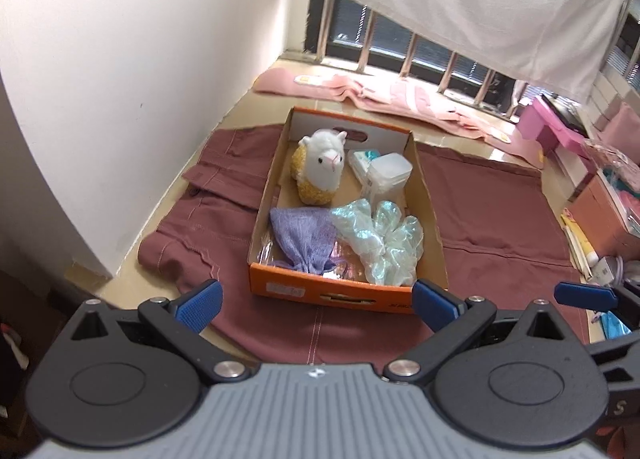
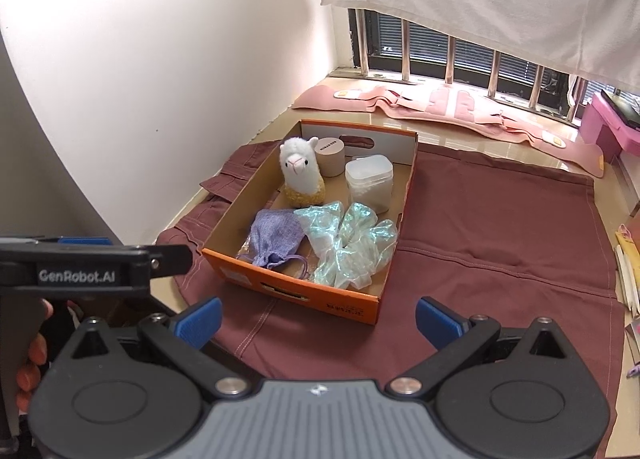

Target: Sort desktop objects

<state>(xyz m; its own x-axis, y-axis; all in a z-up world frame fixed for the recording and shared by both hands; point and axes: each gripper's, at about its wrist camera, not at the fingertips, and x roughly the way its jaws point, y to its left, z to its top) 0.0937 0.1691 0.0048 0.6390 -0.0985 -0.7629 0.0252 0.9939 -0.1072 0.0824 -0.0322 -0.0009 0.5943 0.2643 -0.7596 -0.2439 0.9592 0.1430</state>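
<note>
Desktop objects sit gathered in an orange cardboard box [image 2: 392, 183] on a maroon cloth [image 2: 500, 243] over the desk: a plush alpaca [image 2: 300, 175], a purple pouch [image 2: 276, 239], crumpled gloves [image 2: 352, 247], a clear tub [image 2: 369, 183] and a round tin [image 2: 329, 157], apparently collected so nothing lies loose. Left gripper [image 1: 318, 301] and right gripper [image 2: 318, 317] both hover short of the box, jaws wide apart, holding and touching nothing.
</note>
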